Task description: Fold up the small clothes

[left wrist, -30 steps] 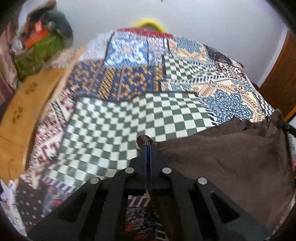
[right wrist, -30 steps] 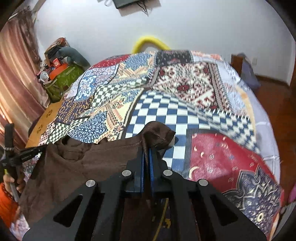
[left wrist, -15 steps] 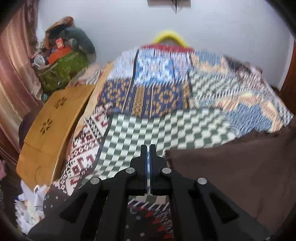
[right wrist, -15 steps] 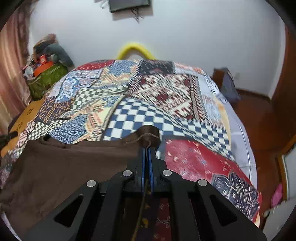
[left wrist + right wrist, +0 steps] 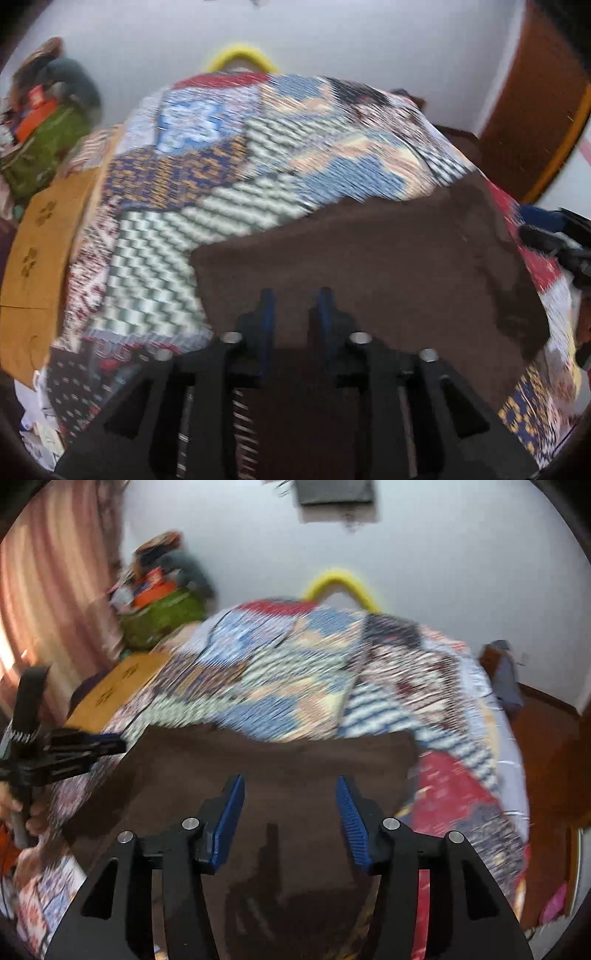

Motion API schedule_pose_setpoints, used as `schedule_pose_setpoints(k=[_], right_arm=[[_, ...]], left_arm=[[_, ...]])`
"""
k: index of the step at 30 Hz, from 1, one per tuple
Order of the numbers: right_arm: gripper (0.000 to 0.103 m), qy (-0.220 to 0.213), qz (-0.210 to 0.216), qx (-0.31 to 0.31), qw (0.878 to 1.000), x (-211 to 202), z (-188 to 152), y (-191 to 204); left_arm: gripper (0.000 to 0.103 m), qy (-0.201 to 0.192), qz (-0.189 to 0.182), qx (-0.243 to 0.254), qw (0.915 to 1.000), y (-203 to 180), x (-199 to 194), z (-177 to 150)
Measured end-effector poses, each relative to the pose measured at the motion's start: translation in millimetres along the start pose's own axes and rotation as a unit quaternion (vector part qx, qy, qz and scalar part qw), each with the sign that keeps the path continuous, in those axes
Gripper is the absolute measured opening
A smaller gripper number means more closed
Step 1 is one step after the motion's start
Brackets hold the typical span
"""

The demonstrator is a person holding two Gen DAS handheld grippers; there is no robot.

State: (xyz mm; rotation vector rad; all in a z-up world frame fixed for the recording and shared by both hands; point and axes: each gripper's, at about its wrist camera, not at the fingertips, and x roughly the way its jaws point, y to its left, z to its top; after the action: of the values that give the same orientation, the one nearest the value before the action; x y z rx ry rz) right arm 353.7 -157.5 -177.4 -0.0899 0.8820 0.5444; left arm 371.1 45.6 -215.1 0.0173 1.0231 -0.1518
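Through the left wrist camera, the left gripper is hovering with its jaws apart and nothing between them, its blue-padded fingers showing a clear gap. The dark brown cloth garment is lying spread just ahead of and beneath those jaws, flat on the patchwork quilt of checked and floral panels. Spread like this, the garment looks set out so that its edges can be reached for a fold, though heavy blur is hiding seams and hems. Off to the right of the jaws, the dark tip of the right gripper is sitting at the garment's far side. To the left of the jaws, beyond the quilt, a green bag heaped with orange and grey items is standing against the wall; what exactly is filling it cannot be told.

Through the right wrist camera, the right gripper is likewise holding nothing, its jaws spread wide over the brown garment, which is stretching out ahead of and under them. The left gripper is reaching in from left of the jaws, near the garment's left corner. I judge the garment to be laid out with no fold yet made.
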Motion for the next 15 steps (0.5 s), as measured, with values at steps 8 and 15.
schedule_pose_setpoints(k=[8, 15], right_arm=[[0.049, 0.098, -0.006, -0.053, 0.994, 30, -55, 35], [0.059, 0.068, -0.025, -0.026, 0.997, -14, -78, 22]], left_arm=[[0.053, 0.045, 0.006, 0.000, 0.9990, -9, 7, -46], [0.058, 0.049, 0.030, -0.003, 0.9983, 12, -21, -82]])
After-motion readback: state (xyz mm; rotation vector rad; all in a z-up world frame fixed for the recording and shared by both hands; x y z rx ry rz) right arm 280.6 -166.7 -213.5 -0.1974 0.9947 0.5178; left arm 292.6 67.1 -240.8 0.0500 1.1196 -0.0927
